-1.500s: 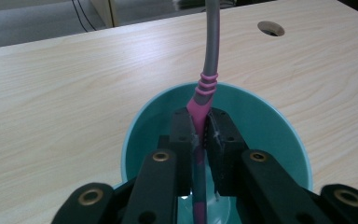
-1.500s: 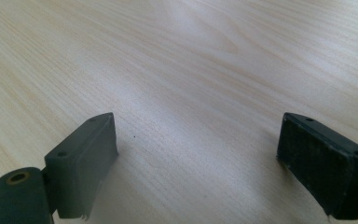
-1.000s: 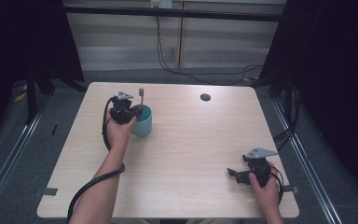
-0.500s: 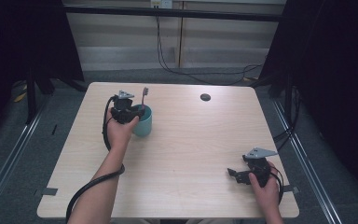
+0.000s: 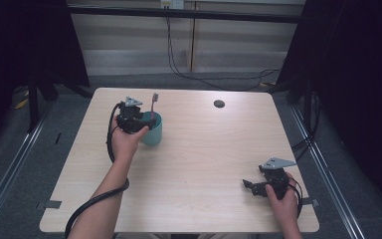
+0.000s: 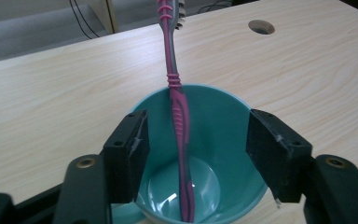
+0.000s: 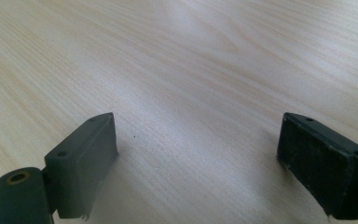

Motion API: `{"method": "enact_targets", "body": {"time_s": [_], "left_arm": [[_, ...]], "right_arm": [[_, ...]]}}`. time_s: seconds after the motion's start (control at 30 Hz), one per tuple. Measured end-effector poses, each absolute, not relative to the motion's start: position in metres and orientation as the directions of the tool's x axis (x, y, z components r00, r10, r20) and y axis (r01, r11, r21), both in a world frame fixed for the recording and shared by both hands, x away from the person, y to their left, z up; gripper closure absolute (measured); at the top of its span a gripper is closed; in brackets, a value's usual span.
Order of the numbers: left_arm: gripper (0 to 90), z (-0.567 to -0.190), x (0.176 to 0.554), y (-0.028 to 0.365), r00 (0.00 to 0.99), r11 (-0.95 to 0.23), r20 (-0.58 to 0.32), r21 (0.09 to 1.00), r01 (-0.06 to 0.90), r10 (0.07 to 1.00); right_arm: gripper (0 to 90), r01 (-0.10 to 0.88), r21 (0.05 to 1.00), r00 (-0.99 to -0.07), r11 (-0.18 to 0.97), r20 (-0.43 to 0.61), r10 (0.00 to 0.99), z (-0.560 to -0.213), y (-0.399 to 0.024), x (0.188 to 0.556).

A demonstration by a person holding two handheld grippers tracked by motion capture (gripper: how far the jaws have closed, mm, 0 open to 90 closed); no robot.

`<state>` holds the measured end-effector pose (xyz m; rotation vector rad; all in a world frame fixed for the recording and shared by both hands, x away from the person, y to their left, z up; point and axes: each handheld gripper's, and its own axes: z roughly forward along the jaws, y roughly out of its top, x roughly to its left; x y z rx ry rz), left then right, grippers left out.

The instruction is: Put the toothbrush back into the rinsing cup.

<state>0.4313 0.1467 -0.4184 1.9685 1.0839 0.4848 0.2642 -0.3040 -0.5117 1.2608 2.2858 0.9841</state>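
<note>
Nearest me, the right tool (image 5: 259,185) rests low on the pale wooden surface (image 5: 204,149) at its near right corner, jaws spread wide with only bare wood grain between them. Farther off on the left side, the left tool (image 6: 193,149) hangs over a teal cup (image 5: 152,130); its jaws have just been opening and now stand apart on either side of a pink-and-grey toothbrush (image 6: 177,107) without pressing on it. The toothbrush stands in the cup, handle end on the bottom, bristle head up and leaning on the rim. I can read no brand, label or lettering on cup, brush or either tool. Beyond, a dark round hole (image 5: 219,103) sits near the far edge.
</note>
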Motion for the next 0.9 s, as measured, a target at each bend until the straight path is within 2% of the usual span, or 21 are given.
{"method": "enact_targets", "body": {"time_s": [0.1,0.43,0.9], "left_arm": [[33.7,-0.417,0.429,0.147,0.555,-0.291,-0.049,0.812,0.506,0.83],[24.3,-0.413,0.422,0.15,0.577,-0.301,-0.044,0.818,0.489,0.816],[16.3,-0.413,0.416,0.151,0.591,-0.274,-0.1,0.816,0.509,0.8]], "right_arm": [[11.4,0.596,0.716,-0.543,0.363,0.027,0.839,-0.512,-0.304,0.264],[11.4,0.594,0.717,-0.545,0.365,0.024,0.838,-0.512,-0.304,0.265],[11.3,0.595,0.717,-0.545,0.364,0.026,0.838,-0.512,-0.303,0.267]]}}
